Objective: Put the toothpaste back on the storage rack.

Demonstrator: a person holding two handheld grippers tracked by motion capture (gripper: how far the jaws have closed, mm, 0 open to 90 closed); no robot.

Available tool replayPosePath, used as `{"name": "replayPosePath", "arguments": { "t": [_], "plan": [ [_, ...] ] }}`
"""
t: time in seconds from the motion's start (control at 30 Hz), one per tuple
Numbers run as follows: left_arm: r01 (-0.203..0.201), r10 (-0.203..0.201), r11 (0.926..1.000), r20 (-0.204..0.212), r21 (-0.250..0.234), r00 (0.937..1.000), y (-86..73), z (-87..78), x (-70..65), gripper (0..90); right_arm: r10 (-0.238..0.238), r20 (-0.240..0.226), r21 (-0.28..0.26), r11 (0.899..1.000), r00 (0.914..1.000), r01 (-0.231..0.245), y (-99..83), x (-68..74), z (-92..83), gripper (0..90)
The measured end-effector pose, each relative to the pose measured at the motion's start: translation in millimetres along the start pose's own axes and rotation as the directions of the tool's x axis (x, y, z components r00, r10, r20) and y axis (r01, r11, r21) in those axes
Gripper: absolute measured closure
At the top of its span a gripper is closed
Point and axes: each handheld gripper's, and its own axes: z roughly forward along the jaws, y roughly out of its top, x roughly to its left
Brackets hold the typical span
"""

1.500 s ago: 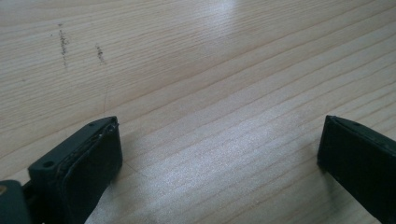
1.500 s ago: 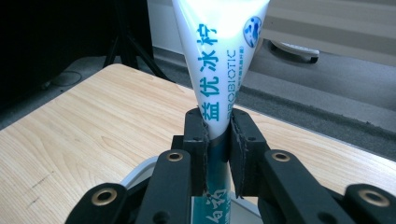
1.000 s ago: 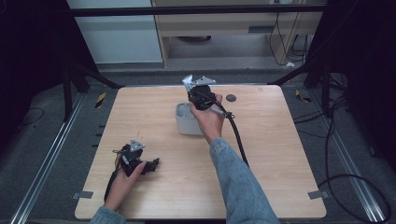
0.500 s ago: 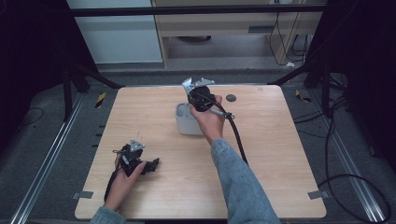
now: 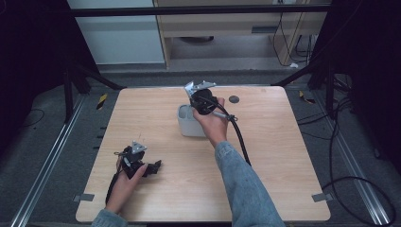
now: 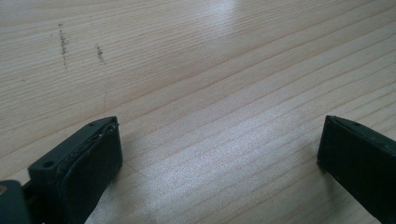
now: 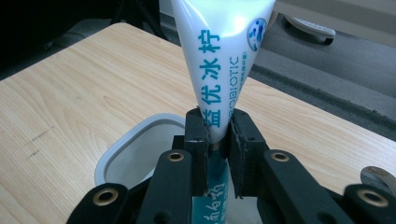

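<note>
A white tube with blue lettering [image 7: 223, 56] stands upright, pinched between the jaws of my right gripper [image 7: 218, 136]. In the high view that right gripper [image 5: 202, 100] hangs over the far side of a grey-white cup [image 5: 187, 124] near the table's middle back. The cup's open rim [image 7: 122, 151] lies just below and left of the jaws. My left gripper [image 5: 152, 166] rests low on the wood at the front left, jaws wide apart with bare wood between the pads [image 6: 95, 158].
A small dark round disc [image 5: 233, 99] lies on the table behind and right of the cup. A black cable [image 5: 242, 142] trails from the right gripper along the forearm. Table edges drop to a dark floor with cables at the right.
</note>
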Motion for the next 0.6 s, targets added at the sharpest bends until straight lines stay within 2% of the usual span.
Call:
{"name": "replayPosePath", "arguments": {
  "t": [0.6],
  "plan": [
    [0.001,-0.001,1.0000,0.001,0.000,1.0000,0.0,0.0,-0.1,0.0,-0.035,-0.026,0.044,0.998,0.9991,0.036,-8.8,3.1,1.6,79.0]
  ]
}}
